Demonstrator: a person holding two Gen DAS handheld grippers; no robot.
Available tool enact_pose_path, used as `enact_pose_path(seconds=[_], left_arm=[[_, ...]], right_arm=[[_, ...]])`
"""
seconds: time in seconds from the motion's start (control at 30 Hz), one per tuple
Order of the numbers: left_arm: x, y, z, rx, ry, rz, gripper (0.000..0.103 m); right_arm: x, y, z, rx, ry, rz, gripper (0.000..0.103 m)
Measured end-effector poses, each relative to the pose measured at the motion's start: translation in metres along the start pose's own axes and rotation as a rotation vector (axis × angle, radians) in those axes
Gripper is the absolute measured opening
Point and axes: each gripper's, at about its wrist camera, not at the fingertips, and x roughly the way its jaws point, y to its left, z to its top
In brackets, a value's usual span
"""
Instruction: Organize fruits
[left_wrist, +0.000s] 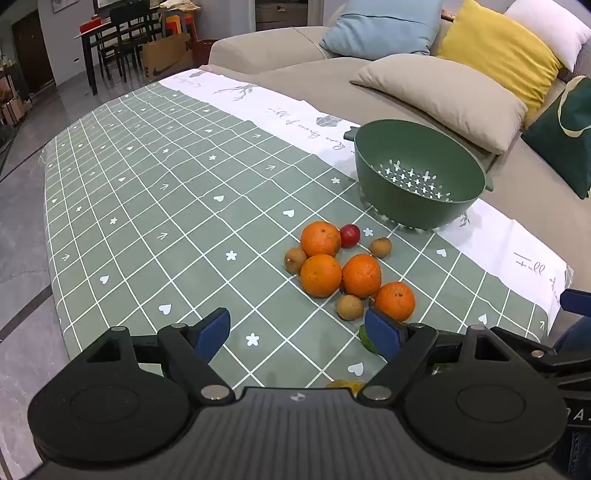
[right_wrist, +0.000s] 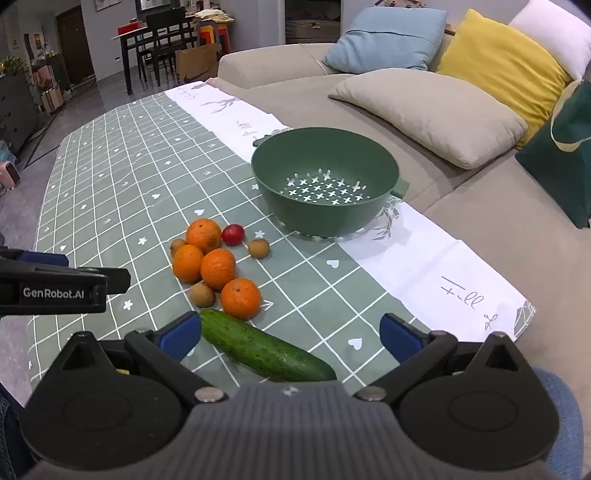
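The left tool (left_wrist: 297, 334) hung over the near part of the table (left_wrist: 155, 206) with its blue-padded fingers spread wide and nothing between them. The right tool (right_wrist: 291, 336) was likewise spread open and empty, low over the near edge, with the cucumber (right_wrist: 266, 349) lying on the cloth between and just ahead of its fingers, angled from upper left to lower right.

A cluster of fruit sat on the green checked tablecloth ahead of both tools. Four oranges (right_wrist: 218, 268) were packed together, the two middle ones touching each other. A small red fruit (right_wrist: 233, 234) lay just beside the farthest orange (right_wrist: 202, 235), on its right. Three small brown fruits were scattered around the group: one (right_wrist: 177, 246) at the left edge against the oranges, one (right_wrist: 258, 248) a little apart to the right, and one (right_wrist: 202, 294) nearer, tucked beside the nearest orange (right_wrist: 241, 298). That nearest orange lay just beyond the cucumber's far tip.

The green colander (right_wrist: 325, 184) stood upright beyond the fruit, straddling the boundary between the checked cloth and the white printed border, with nothing inside. Behind the table ran a beige sofa (right_wrist: 480, 229) with beige (right_wrist: 432, 112), blue (right_wrist: 388, 37) and yellow (right_wrist: 506, 62) cushions.

In the left wrist view only a sliver of the cucumber (left_wrist: 367, 339) showed, behind the right-hand finger.
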Motion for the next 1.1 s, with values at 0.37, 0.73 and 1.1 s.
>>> enact_pose_path(seconds=[0.37, 0.73, 1.1], left_arm=[[-0.0038, 0.0007, -0.0034, 0.005, 0.001, 0.008, 0.097], [-0.0025, -0.0011, -0.0053, 0.001, 0.013, 0.012, 0.097], [-0.0026, 0.0012, -0.0056, -0.001, 0.017, 0.01, 0.097]], right_arm=[[-0.0012, 0.0063, -0.0013, -0.015, 0.004, -0.007, 0.099], [-0.0008, 0.0052, -0.0047, -0.015, 0.006, -0.009, 0.099], [-0.0006, 0.0037, -0.0052, -0.011, 0.009, -0.011, 0.099]])
